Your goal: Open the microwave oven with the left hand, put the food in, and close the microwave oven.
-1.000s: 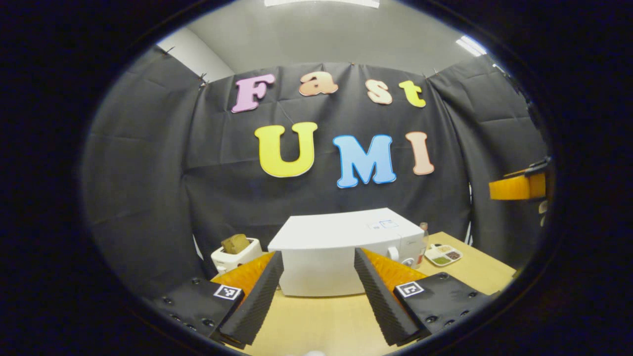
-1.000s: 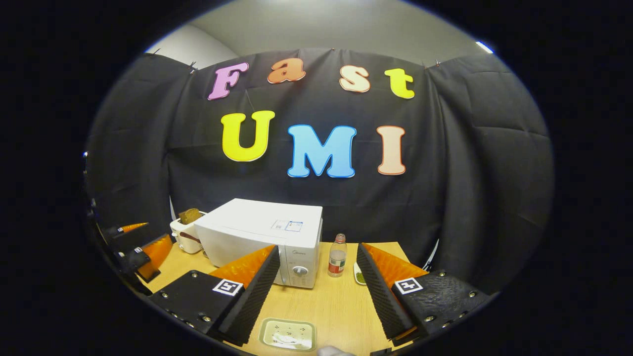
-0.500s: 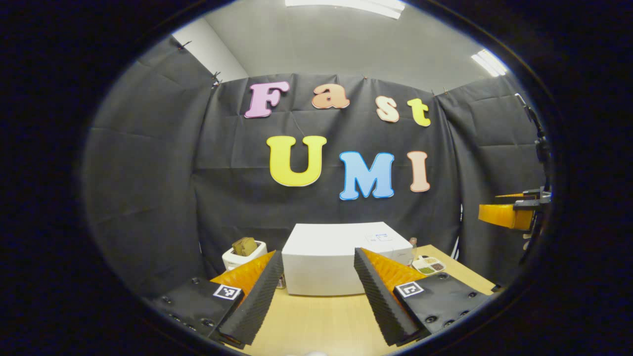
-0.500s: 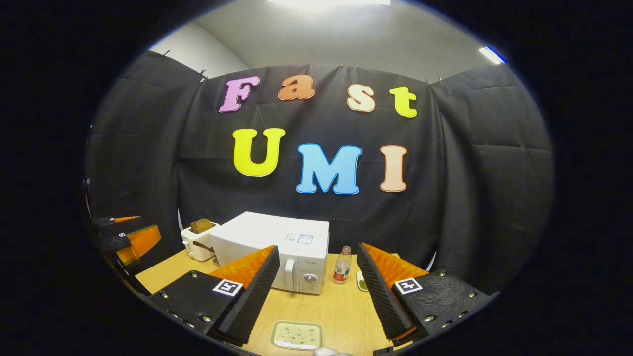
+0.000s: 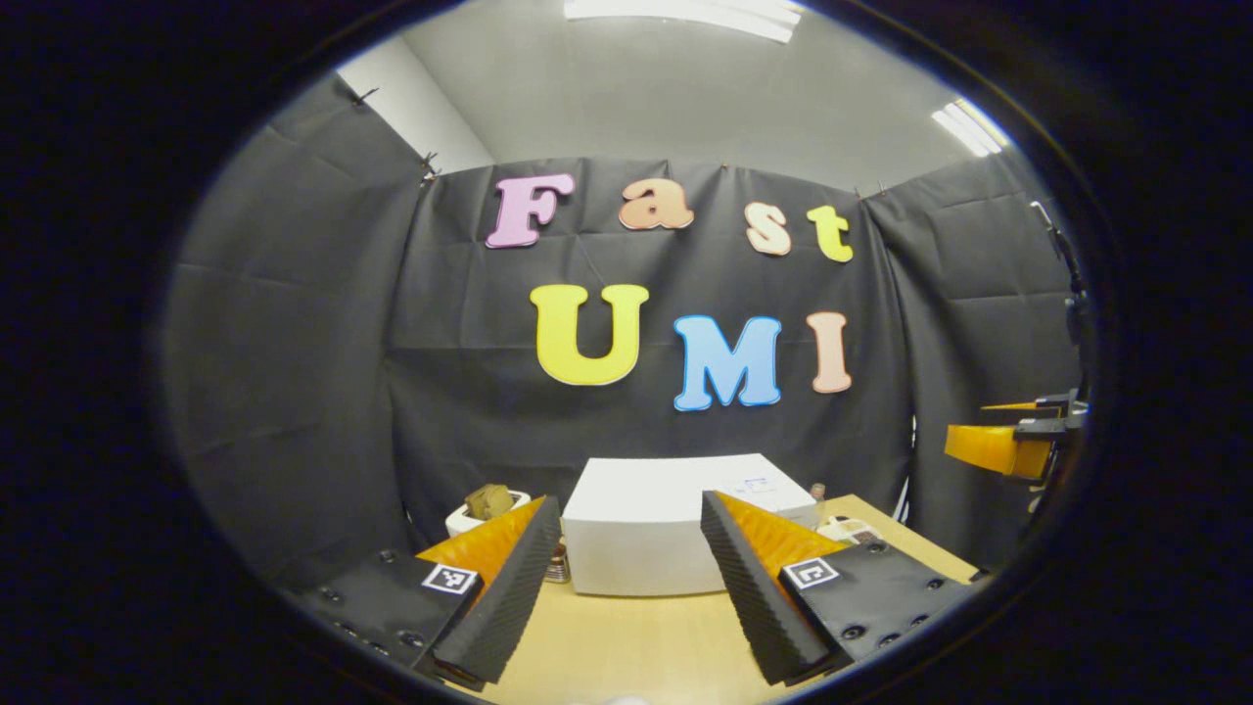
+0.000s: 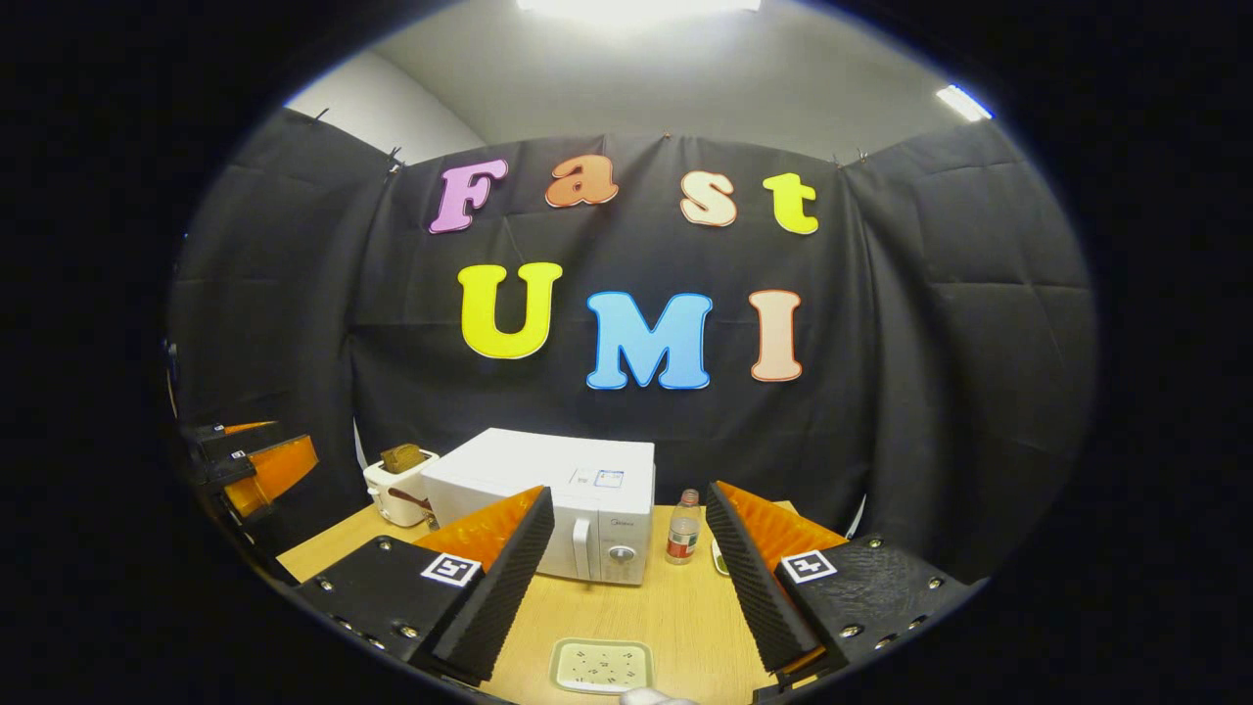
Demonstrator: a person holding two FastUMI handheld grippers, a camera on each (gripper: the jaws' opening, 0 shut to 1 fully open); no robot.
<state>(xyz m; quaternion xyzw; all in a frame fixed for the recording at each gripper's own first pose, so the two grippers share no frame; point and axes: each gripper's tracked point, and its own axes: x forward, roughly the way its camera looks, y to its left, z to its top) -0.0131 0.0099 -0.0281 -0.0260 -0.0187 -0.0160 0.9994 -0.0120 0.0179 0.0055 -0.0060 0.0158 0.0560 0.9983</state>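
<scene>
The white microwave (image 5: 636,548) stands at the back of the wooden table (image 5: 626,646), its door shut in the right gripper view (image 6: 597,539). My left gripper (image 5: 628,499) is open and held well short of it, framing its near side. My right gripper (image 6: 628,490) is open too, with nothing between its fingers. A small pale rectangular plate of food (image 6: 600,666) lies on the table just below it. The left gripper (image 6: 259,470) also shows at the left edge of the right gripper view, and the right gripper (image 5: 998,446) at the right edge of the left gripper view.
A white toaster (image 6: 399,490) with bread in it stands left of the microwave. A small bottle (image 6: 682,529) stands right of the microwave. A divided dish (image 5: 847,531) lies beyond the bottle. Bare table lies in front of the microwave.
Both views have drawn back and tilted up, so the microwave sits lower and smaller. The plate shows more fully under the right gripper. Both grippers stay open.
</scene>
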